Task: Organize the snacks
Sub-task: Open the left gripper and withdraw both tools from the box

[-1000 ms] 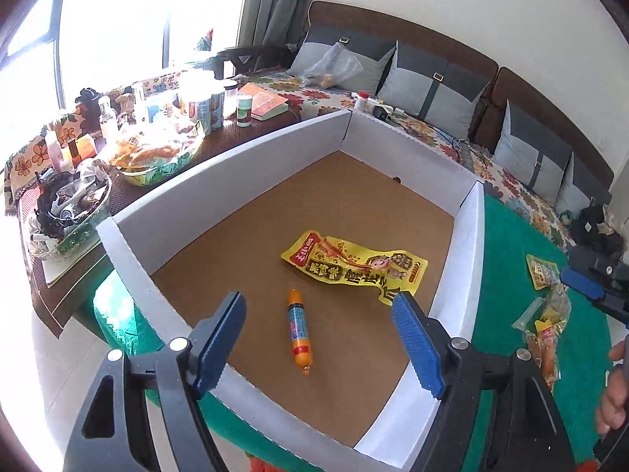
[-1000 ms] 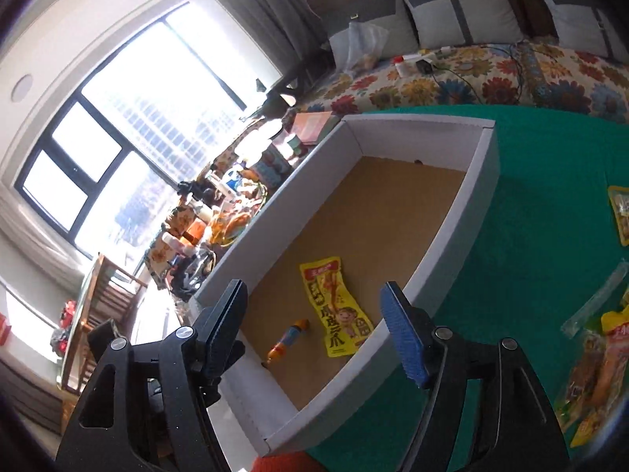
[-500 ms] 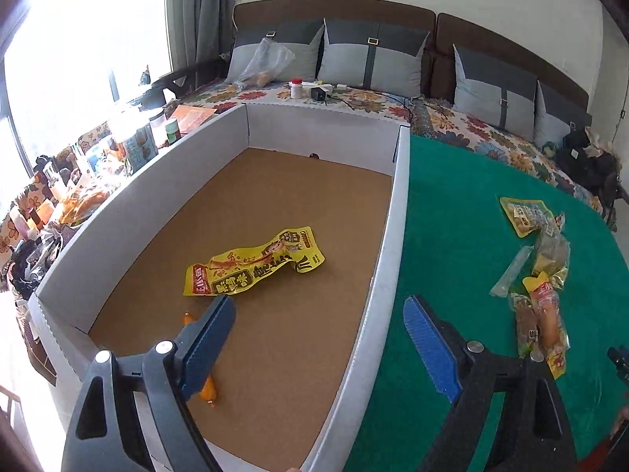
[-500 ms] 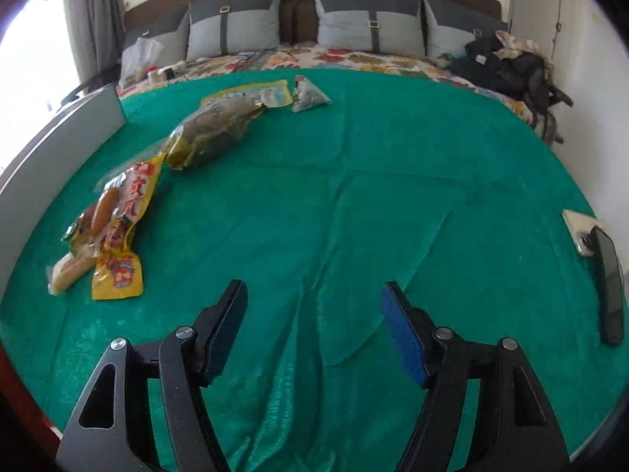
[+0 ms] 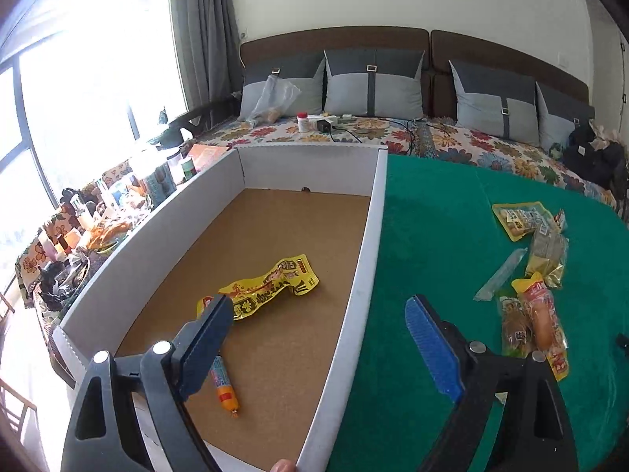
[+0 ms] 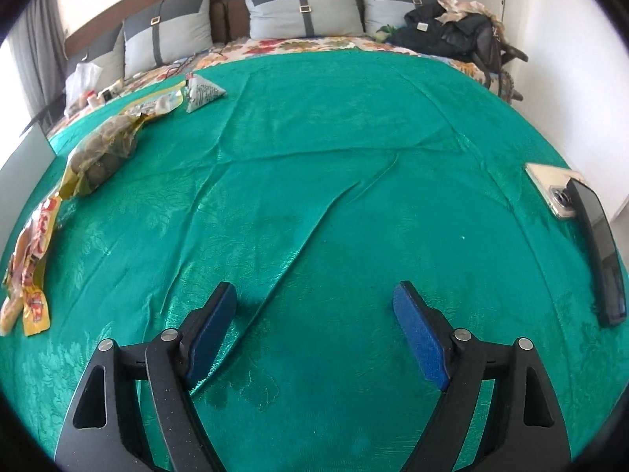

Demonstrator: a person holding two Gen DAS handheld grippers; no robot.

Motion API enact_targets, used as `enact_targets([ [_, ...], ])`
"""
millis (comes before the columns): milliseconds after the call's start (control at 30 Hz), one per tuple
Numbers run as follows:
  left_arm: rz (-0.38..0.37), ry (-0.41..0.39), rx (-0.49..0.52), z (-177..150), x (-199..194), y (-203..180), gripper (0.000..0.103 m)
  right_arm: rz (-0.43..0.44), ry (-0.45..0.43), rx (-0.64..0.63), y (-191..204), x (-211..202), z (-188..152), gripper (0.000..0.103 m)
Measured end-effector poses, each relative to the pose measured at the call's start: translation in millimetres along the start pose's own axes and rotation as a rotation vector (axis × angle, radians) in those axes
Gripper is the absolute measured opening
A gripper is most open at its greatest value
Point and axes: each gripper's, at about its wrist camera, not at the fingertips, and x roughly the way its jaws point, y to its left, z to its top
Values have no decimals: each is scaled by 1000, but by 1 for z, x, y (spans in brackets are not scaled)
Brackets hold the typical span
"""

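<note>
Snacks lie in two groups in our left wrist view. A crinkled yellow foil snack packet [image 5: 262,290] and a small orange-capped sausage stick [image 5: 223,384] rest on the brown cardboard floor of the white-walled open box [image 5: 369,244], low in the centre-left of the frame. The rest sit outside it, at the right of the frame, on the green patterned cloth [image 5: 428,220] over the counter: a yellow pouch of pale pieces [image 5: 519,218], a clear empty-looking sleeve [image 5: 501,273], a gold-edged bag [image 5: 548,253] and a yellow-wrapped sausage pack [image 5: 540,322] lying close together, some overlapping.

Our left claw [image 5: 318,338] hangs released over the box's right wall, one blue pad above the box floor, the other above the cloth; its jaws have just been opening, with nothing gripped between them.

In our right wrist view, our right claw [image 6: 314,318] is likewise spread wide over bare cloth, its jaws having just opened, empty. The outside snacks run up the left edge of that frame, from the sausage pack [image 6: 33,271] to a bag of brown lumps [image 6: 104,153] and a small grey triangular packet [image 6: 202,92]. Two phones [image 6: 597,244] lie at the right edge. A sofa with grey cushions [image 6: 302,8] fills the top.
</note>
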Motion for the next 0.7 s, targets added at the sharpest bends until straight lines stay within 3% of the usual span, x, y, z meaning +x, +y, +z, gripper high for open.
enact_targets([
  [100,-25,-152,-69,0,-38,-5,102,6,1,6,-2,0,-2,90],
  [200,-113,-217,-85,-8,-62,-27,103,4,2,6,-2,0,-2,90],
  [400,-306,-95,13,-47,-61,-94,103,4,2,6,-2,0,-2,90],
  [567,-350,51,160,-86,-35,-134,103,4,2,6,-1,0,-2,90],
  [700,-351,141,185,-110,-12,-143,103,4,2,6,-1,0,-2,90],
])
